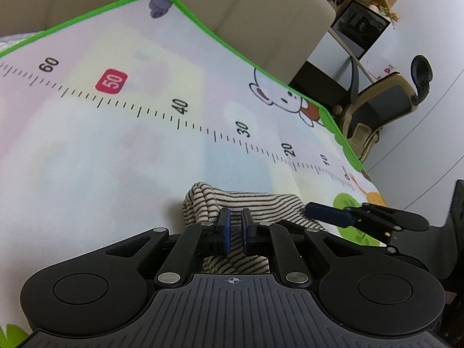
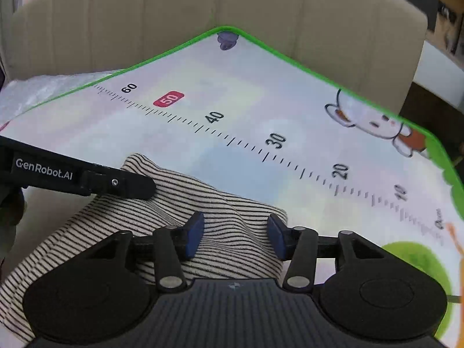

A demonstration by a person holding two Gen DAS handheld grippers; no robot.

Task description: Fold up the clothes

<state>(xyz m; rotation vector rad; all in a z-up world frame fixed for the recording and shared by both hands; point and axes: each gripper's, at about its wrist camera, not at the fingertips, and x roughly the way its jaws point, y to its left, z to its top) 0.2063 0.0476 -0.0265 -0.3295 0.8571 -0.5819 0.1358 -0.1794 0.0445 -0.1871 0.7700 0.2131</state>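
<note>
Striped garment (image 2: 162,211), cream-and-black, bunched

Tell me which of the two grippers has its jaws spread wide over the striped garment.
The right gripper: its blue pads sit far apart above the striped garment. The left gripper has its pads nearly together, a narrow gap between them.

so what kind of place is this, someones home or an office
Probably a home or home-office room, though that is a guess. A children's play mat with a printed ruler and cartoon animals lies against a beige sofa, and an office chair and a monitor stand beyond it.
</note>
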